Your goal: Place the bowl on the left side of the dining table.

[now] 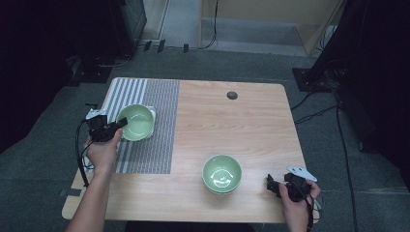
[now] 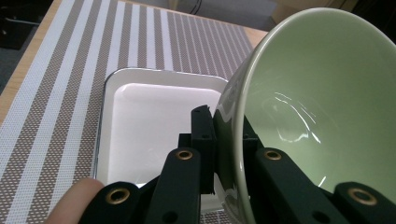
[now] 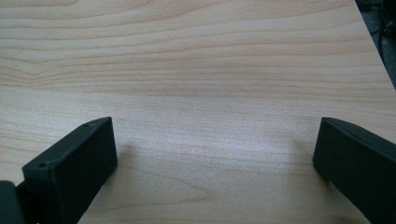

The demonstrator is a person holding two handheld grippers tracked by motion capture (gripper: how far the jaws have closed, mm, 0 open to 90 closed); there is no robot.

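A green bowl (image 1: 136,121) hangs tilted over a white square dish (image 1: 153,114) on the striped placemat (image 1: 154,135) at the table's left. My left gripper (image 1: 117,124) is shut on the bowl's rim; in the left gripper view the green bowl (image 2: 308,98) stands on edge between the jaws of the left gripper (image 2: 229,140), above the white dish (image 2: 154,121). A second green bowl (image 1: 222,174) sits on the wood near the front. My right gripper (image 1: 271,183) rests open to the right of it; the right gripper (image 3: 215,154) holds nothing over bare wood.
The wooden table (image 1: 232,125) has a round cable hole (image 1: 232,95) near its far edge. Bare wood lies between the two bowls and at the far right. Cables and dark equipment stand on the floor around the table.
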